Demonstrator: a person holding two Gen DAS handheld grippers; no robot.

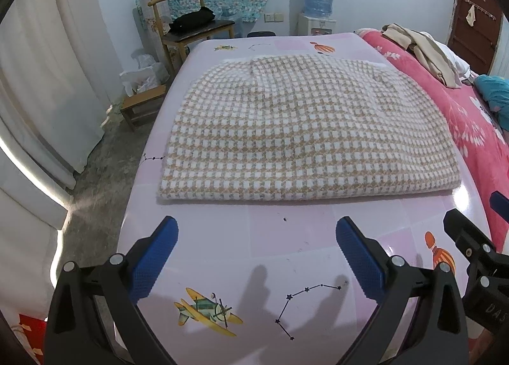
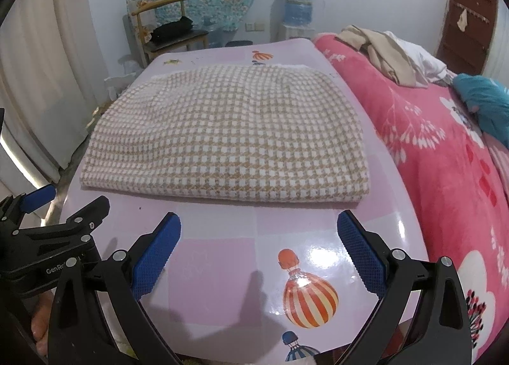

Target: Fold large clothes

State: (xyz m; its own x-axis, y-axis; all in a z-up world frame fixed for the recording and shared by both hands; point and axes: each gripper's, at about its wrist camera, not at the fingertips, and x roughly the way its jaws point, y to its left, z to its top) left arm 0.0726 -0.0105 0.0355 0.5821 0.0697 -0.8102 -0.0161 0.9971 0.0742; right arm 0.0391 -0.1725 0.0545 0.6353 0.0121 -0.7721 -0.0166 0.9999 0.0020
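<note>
A tan-and-white checked garment (image 1: 302, 133) lies folded into a flat rectangle on the pink table (image 1: 254, 244); it also shows in the right wrist view (image 2: 229, 139). My left gripper (image 1: 256, 231) is open and empty, hovering over the table's near part, short of the garment's front edge. My right gripper (image 2: 259, 228) is open and empty too, just short of the same edge. The right gripper also shows at the right edge of the left wrist view (image 1: 470, 237), and the left gripper at the left edge of the right wrist view (image 2: 63, 218).
A bed with a pink floral blanket (image 2: 445, 148) adjoins the table's right side, with beige clothes (image 2: 385, 53) and a blue item (image 2: 486, 101) on it. A wooden chair (image 1: 191, 28), a small stool (image 1: 143, 104) and a water dispenser (image 1: 318, 2) stand beyond the table. White curtains (image 1: 38, 85) hang at left.
</note>
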